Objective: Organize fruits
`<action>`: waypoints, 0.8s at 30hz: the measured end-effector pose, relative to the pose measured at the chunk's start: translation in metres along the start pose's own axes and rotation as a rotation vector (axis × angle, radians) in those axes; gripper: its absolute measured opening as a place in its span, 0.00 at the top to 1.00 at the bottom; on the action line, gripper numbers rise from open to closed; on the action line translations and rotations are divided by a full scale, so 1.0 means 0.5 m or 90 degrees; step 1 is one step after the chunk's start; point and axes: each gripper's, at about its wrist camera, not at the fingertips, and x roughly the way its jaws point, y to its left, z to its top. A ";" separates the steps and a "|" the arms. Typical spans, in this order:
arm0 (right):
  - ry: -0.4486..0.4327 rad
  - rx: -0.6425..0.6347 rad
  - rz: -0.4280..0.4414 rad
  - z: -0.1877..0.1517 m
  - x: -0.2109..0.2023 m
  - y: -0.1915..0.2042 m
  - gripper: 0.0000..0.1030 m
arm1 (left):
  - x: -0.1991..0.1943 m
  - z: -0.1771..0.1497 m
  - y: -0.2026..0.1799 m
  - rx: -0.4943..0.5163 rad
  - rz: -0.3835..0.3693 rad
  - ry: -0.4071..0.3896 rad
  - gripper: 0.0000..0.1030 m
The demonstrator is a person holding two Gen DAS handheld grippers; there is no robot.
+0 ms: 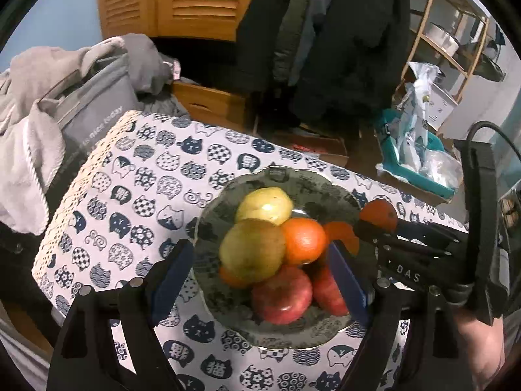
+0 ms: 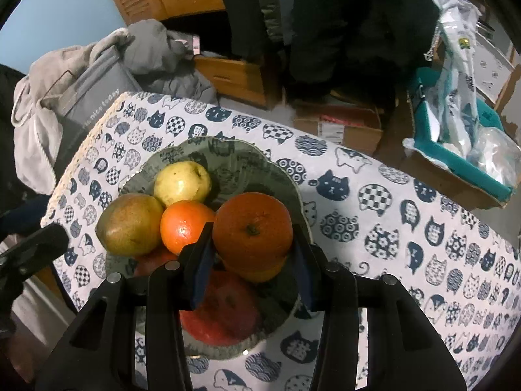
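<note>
Orange (image 2: 253,229), firm, round and likely slippery, sits clamped at its widest sides in the right claw (image 2: 254,254); left claw (image 1: 260,280) hangs apart above the plate (image 1: 338,195).

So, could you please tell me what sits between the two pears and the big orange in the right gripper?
A smaller orange, touching both the brownish pear and the yellow pear, sits left of the held orange between the right gripper's fingers, in the right wrist view.

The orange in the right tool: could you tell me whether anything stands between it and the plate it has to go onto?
Nothing visible does. The right tool holds the orange directly over the plate, with only the fruit already piled there beneath it, another orange and a red apple.
</note>
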 end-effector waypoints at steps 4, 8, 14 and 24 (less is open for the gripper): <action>-0.009 -0.014 0.006 0.013 0.005 0.014 0.55 | -0.002 0.000 0.020 -0.013 0.006 -0.003 0.17; -0.037 -0.026 0.004 0.023 -0.016 0.024 0.38 | -0.006 0.001 0.034 -0.019 0.009 -0.004 0.17; -0.054 -0.024 -0.004 0.030 -0.058 0.024 0.38 | -0.028 0.004 0.034 -0.020 0.005 -0.015 0.17; -0.125 -0.036 -0.053 0.027 -0.184 0.029 0.32 | -0.101 0.014 0.010 0.000 -0.012 -0.062 0.17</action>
